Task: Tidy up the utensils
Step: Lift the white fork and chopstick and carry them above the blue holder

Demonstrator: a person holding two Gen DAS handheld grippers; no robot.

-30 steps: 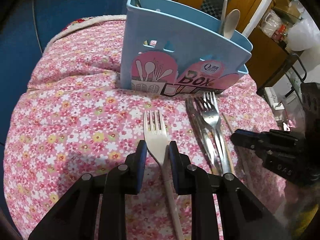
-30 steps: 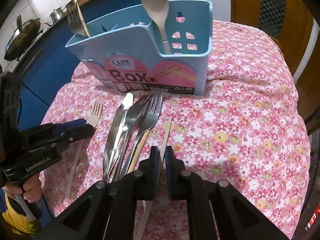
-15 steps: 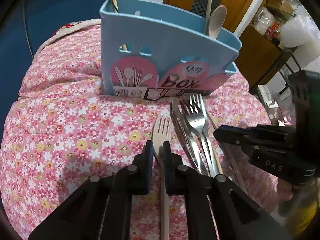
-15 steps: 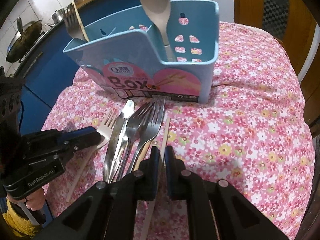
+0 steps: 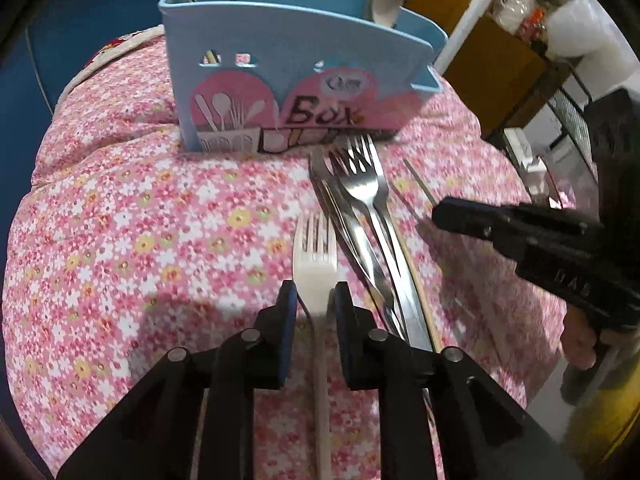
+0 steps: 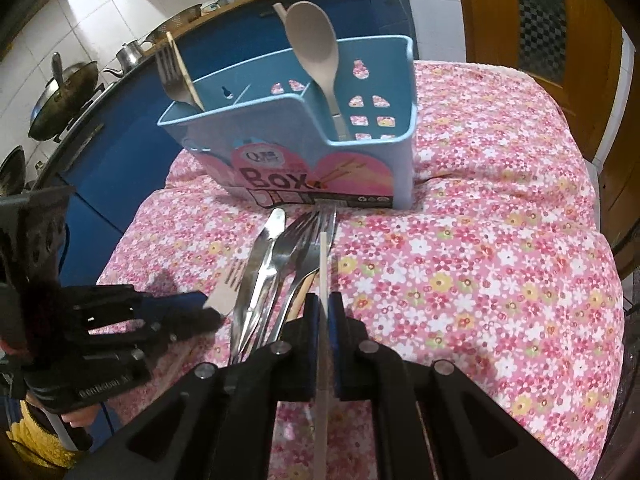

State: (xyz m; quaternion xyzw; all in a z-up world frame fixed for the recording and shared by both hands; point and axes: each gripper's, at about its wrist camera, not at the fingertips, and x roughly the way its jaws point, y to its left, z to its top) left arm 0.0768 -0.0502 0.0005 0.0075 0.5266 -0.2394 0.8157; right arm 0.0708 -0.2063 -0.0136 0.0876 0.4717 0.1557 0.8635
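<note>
- A kitchen: a blue counter with woks and pots behind, wooden doors to one side, and a table under a pink floral cloth (image 6: 480, 280)
- A light blue utensil box (image 6: 304, 148) stands upright at the far side of the cloth; its front carries a pink label reading "Box"
- In the box a beige spoon (image 6: 314, 48) stands bowl up in the right compartment as the right wrist view shows it, and a metal fork (image 6: 170, 76) with a wooden stick beside it stands in the left one
- Just in front of the box a bundle of loose metal cutlery (image 5: 360, 204) lies on the cloth, forks and a knife overlapping, tines toward the box
- A pale plastic fork (image 5: 314, 264) lies just left of that bundle in the left wrist view, tines toward the box
- The left gripper (image 5: 313, 304) straddles the neck of the plastic fork; its jaws are opening, with a gap visible on both sides of the fork, so the pads do not press on it
- The right gripper (image 6: 323, 308) is pinched tight on a thin pale chopstick (image 6: 323, 264), which runs forward between the pads over the edge of the bundle
- A hand and a yellow sleeve show at the edge of each view
</note>
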